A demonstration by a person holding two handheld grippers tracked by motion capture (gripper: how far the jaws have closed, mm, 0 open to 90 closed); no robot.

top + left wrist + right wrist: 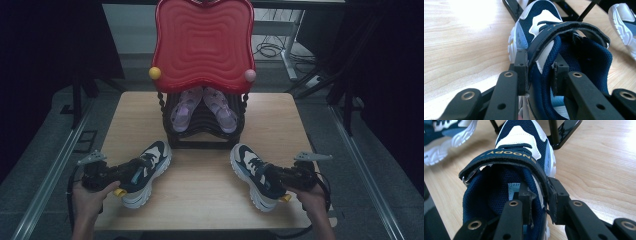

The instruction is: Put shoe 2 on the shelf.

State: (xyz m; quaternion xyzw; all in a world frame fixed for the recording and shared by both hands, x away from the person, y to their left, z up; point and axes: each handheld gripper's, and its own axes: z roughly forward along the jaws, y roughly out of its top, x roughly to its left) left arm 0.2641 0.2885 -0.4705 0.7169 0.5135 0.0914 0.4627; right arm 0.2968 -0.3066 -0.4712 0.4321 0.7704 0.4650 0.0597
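— Looking across the wooden table (200, 195), what do we see first?

— We see the red tray (202, 45) tilted up above the black rack (205, 132), where purple sandals (202, 107) rest. In front of the rack, well apart, lie two navy-and-white sneakers.

— And what do we hold?

— Our left gripper (131, 171) clamps one side of the left sneaker's (147, 170) collar, one jaw inside, one outside. Our right gripper (272, 177) pinches the right sneaker (252, 172) likewise, beside its strap (511, 155). Both soles sit on the table.
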